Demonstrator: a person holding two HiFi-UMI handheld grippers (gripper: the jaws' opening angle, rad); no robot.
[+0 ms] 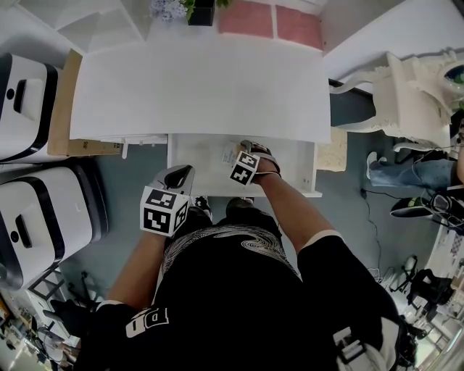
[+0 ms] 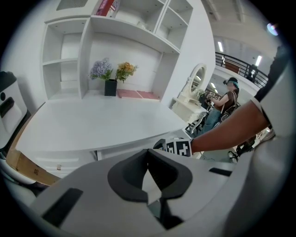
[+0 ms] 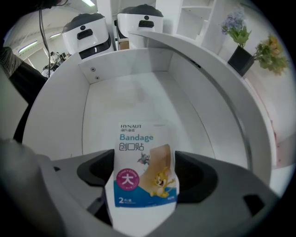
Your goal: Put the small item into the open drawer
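You have one packet of bandages (image 3: 144, 157), and your right gripper (image 3: 145, 183) is clamped on it: the packet stands upright between the two jaws with its printed face toward that gripper's camera. In the head view the packet sits inside the outline of the one open drawer (image 1: 197, 161), toward its middle and just at 12 o'clock of the marker cube. I cannot tell whether its lower edge touches the drawer floor.

Your left gripper (image 2: 147, 155) is pinched closed with nothing between the jaws. In the head view it hangs outside the drawer, at about 7 o'clock from the near left corner.

In the right gripper view the drawer floor beyond the packet is bare all the way to the far wall at 11 o'clock. There are side walls at 9 and 3 o'clock. The front edge of the desk (image 1: 196, 87) overhangs the drawer along the 1-to-3 o'clock side, so the room there is tighter.

In the head view the desktop is bare except at its back edge, where one black pot (image 1: 201, 13) with two bunches of flowers stands at 12 o'clock and two pink pads (image 1: 246, 18) lie just beside it at 1 o'clock. Two white machines (image 1: 25, 101) stand at 9 o'clock of the desk, and one cardboard sheet (image 1: 65, 94) is between them and it. One white carved dresser (image 1: 413, 83) stands at 3 o'clock.
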